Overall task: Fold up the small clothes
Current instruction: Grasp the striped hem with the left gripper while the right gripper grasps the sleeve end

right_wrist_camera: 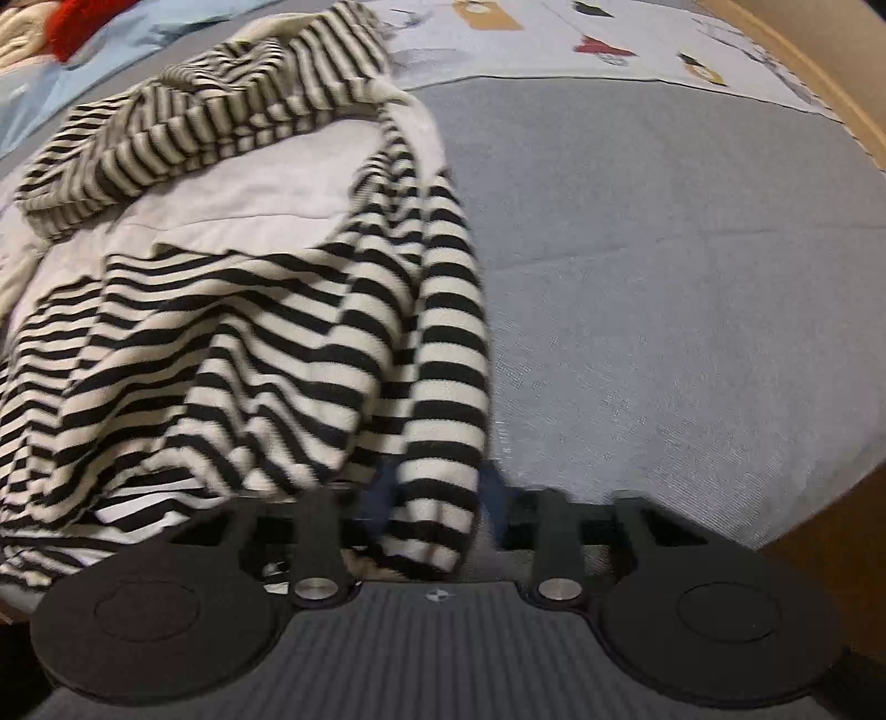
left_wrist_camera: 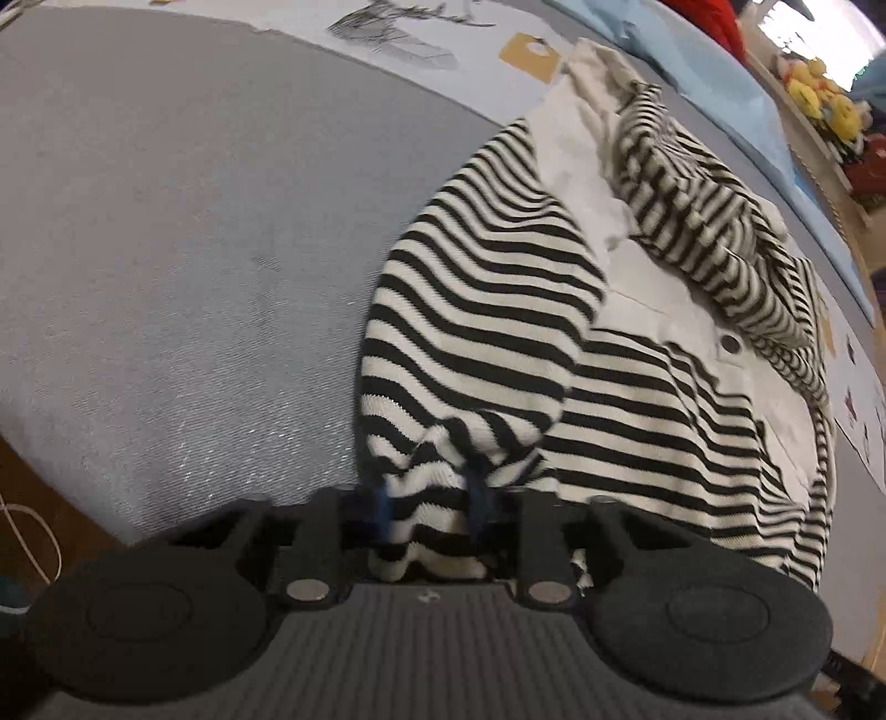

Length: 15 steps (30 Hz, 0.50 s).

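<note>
A small black-and-white striped garment [left_wrist_camera: 487, 310] with a plain white front panel [left_wrist_camera: 664, 299] and a dark button lies crumpled on a grey bed cover [left_wrist_camera: 194, 249]. My left gripper [left_wrist_camera: 429, 498] is shut on a bunched striped edge at the garment's near left corner, its blue pads pressing the cloth from both sides. In the right wrist view the same garment [right_wrist_camera: 221, 343] spreads to the left, and my right gripper [right_wrist_camera: 437, 498] is shut on a striped sleeve [right_wrist_camera: 443, 332] that hangs down between its fingers.
The grey cover [right_wrist_camera: 664, 277] stretches bare to the right of the garment. A pale printed sheet [right_wrist_camera: 609, 44] lies at the far end. Light blue fabric [left_wrist_camera: 692, 44], a red item and yellow soft toys [left_wrist_camera: 825, 94] sit beyond. Wooden floor [right_wrist_camera: 830, 554] shows past the bed edge.
</note>
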Tool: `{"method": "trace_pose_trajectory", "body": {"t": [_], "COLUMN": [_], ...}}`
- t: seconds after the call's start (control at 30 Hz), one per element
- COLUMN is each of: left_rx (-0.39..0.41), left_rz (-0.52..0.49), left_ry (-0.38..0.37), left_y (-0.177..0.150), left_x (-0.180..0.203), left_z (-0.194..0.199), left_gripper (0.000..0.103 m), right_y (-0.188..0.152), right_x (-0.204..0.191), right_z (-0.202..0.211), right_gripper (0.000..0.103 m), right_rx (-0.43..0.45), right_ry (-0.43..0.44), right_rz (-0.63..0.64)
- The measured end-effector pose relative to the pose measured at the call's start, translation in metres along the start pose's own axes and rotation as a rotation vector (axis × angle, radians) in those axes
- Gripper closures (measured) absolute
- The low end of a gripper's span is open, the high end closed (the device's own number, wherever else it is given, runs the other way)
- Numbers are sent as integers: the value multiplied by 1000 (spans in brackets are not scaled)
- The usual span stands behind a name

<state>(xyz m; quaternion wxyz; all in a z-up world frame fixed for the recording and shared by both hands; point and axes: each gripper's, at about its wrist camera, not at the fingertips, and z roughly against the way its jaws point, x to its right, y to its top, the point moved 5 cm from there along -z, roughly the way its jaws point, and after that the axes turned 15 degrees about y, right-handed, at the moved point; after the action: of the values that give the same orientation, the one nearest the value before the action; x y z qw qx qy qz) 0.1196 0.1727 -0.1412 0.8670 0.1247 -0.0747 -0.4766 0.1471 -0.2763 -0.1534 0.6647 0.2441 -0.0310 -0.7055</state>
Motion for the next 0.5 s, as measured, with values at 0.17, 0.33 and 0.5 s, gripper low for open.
{"method": "trace_pose_trajectory", "body": {"t": [0.17,0.33,0.5], "left_rx": [50,58,23], "left_rz": [-24,-75,-148], "left_ry": [-58,-94,-42], "left_y": [-1,-12,-22], "left_x": [4,3,8], "left_z": [19,38,33], "left_gripper": [97,97,97], "right_y": [8,15,9], "right_x": [-7,13,25], "right_z": [22,53,57], "right_gripper": [100,100,100], "right_rx": [100,207,170], "right_ry": [59,60,30], "right_rz": [32,-50,-63]}}
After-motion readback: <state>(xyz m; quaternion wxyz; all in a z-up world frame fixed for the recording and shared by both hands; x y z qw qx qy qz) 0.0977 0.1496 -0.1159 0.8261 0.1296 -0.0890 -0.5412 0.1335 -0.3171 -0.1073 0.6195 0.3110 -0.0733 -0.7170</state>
